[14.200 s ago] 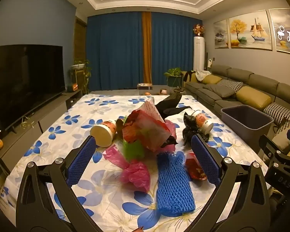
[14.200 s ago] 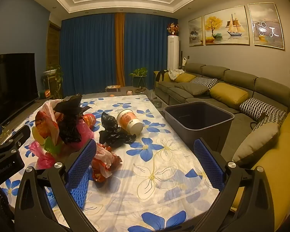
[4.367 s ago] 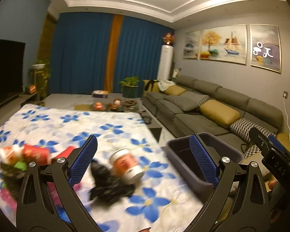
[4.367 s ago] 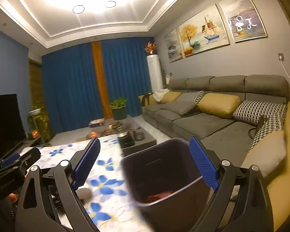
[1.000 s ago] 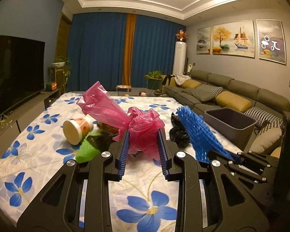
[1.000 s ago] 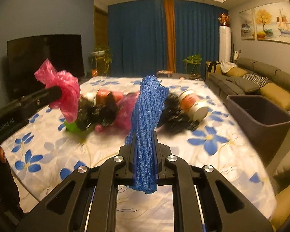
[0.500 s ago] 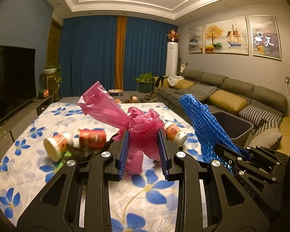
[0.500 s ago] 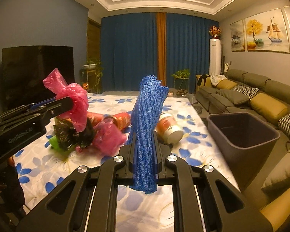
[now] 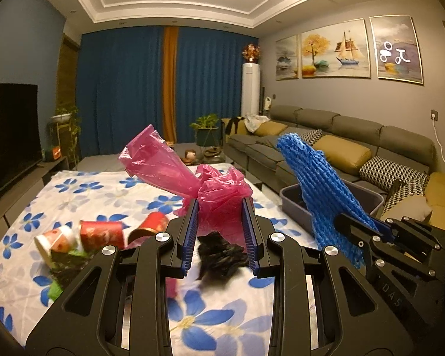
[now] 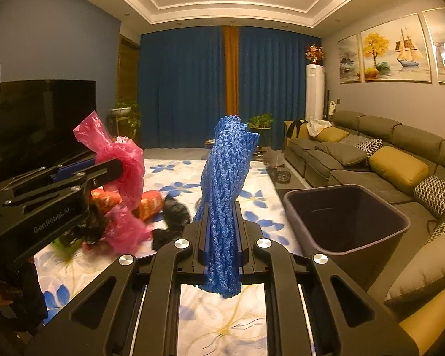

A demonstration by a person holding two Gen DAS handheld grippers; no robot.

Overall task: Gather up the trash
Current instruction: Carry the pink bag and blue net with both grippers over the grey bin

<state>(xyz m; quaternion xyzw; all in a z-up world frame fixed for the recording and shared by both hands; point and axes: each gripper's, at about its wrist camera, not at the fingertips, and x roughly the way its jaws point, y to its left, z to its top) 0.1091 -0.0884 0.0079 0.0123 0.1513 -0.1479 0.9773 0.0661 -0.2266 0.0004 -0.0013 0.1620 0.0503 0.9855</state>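
The left tongs (image 9: 219,231) are clamping a crumpled pink plastic bag (image 9: 192,184), their blue pads (image 9: 190,234) standing narrowly apart and pressing on its bunched middle, its loose end flaring up and to the left. The right tongs (image 10: 221,234) are pinching a blue foam net sleeve (image 10: 225,178) nearly closed, the sleeve standing upright above the pads and hanging a little below them. Just beyond the left tongs, a black plastic bag (image 9: 219,255) is lying on the flowered counter (image 9: 103,190), with red paper cups (image 9: 102,234) and a green scrap (image 9: 55,292) lying to their left. Ahead and to the right of the right tongs, a dark grey bin (image 10: 344,219) is standing open beside the counter's edge. Farther off, a grey sofa (image 10: 385,160) is running along the right wall.
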